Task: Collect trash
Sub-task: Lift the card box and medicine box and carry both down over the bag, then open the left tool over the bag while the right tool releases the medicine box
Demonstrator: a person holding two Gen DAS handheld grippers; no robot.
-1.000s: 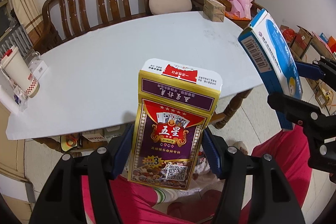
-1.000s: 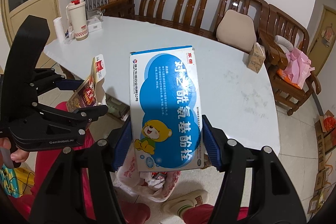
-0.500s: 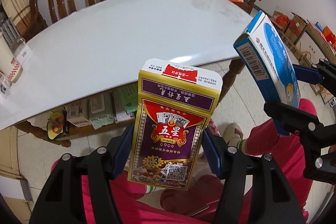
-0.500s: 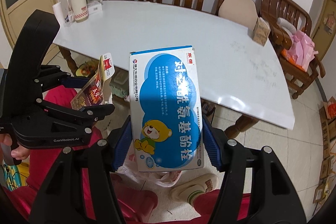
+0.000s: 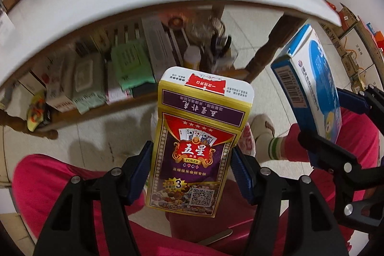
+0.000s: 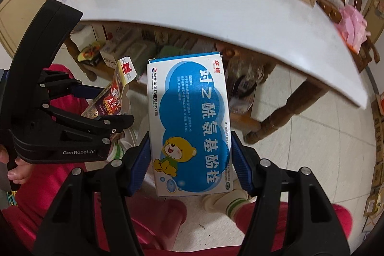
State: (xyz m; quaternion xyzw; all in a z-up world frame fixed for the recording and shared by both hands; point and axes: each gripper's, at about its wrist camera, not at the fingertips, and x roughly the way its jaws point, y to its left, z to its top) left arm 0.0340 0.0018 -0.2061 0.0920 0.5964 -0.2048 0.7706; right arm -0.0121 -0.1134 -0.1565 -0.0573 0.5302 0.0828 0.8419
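Two boxes pinched: card box (image 5: 195,143) between left claw (image 5: 192,174) pads, medicine box (image 6: 190,126) between right claw (image 6: 190,164) pads.

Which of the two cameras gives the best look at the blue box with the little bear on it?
The right wrist view. There the blue medicine box faces the lens squarely between the right gripper pads, bear and lettering readable. The left wrist view catches that box only edge-on at the right, showing mainly its barcode side.

the card box (image 5: 196,148) reads "五星", "poker" and a "3" badge beside a qr code. the medicine box (image 6: 192,124) reads "对乙酰氨基酚栓". the left tool (image 6: 79,121) bears "genrobot.ai" on its side.
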